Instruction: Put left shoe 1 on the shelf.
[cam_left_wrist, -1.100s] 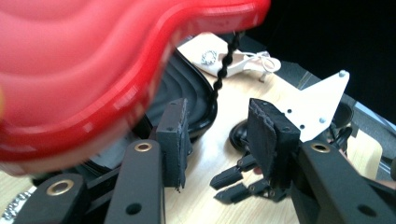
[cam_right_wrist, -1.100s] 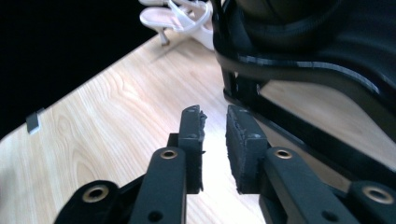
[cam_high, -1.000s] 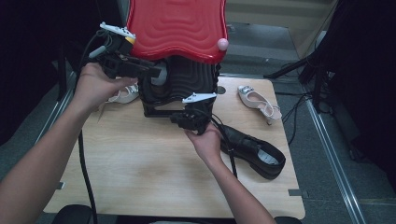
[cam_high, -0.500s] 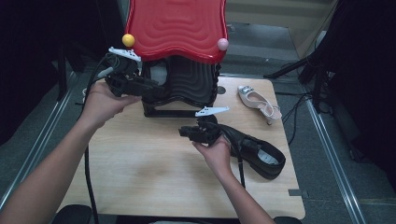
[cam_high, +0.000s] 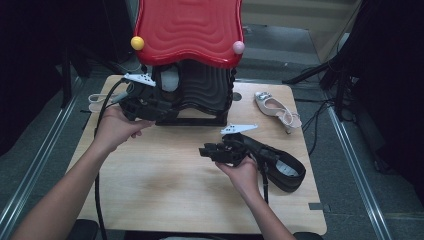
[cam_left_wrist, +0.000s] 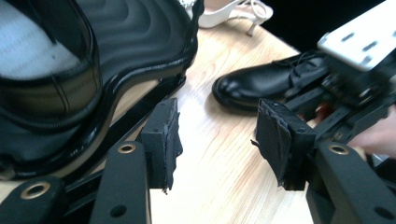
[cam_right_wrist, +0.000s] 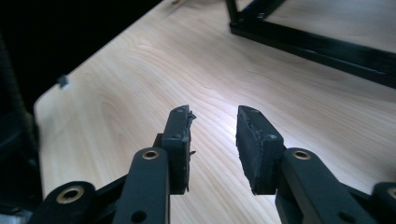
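We hold the left gripper (cam_high: 165, 107) with its fingers apart and empty, having just opened wider, beside the glossy black leather shoe (cam_left_wrist: 46, 88) lying on the black wavy rack with the red ribbed top (cam_high: 190, 30); the right gripper (cam_high: 207, 150), fingers also just opened and empty, hovers over the wooden table (cam_high: 150, 185) in front of that rack. We think a careless regrasp could push this shoe off the rack. Its toe is cut off, and the second black laced shoe (cam_high: 280, 165), right of the rack, is partly hidden behind our right hand.
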